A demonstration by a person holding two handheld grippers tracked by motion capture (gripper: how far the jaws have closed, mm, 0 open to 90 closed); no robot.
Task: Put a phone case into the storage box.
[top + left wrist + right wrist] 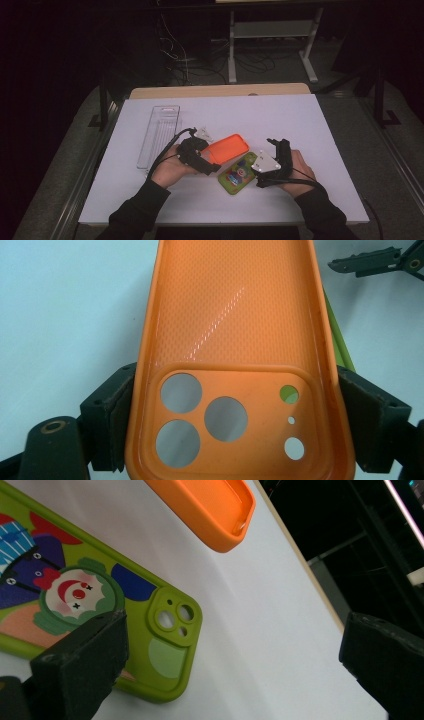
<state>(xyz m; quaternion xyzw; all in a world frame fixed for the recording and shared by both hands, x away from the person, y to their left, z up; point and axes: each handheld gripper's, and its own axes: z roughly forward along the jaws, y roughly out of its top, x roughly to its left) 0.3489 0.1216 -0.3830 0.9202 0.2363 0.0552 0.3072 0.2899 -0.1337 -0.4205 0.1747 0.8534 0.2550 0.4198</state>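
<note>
An orange phone case [229, 147] lies inner side up with its camera cutouts toward me. My left gripper [212, 159] is shut on it. In the left gripper view both pads [117, 410] press the long sides of the orange case [235, 330] at the cutout end. A green phone case [239, 173] with a clown picture lies flat on the white table just to its right. My right gripper [279, 143] stands open beside the green case, touching nothing. In the right gripper view the green case [100, 595] lies left of the gap between the open jaws [235, 650], with the orange case [210, 505] beyond.
A clear, long plastic tray [160, 131] lies at the left of the table [300, 120]. A small clear piece [204, 133] sits just beyond my left gripper. The table's far edge has a wooden strip [220, 91], and dark floor with cables lies beyond.
</note>
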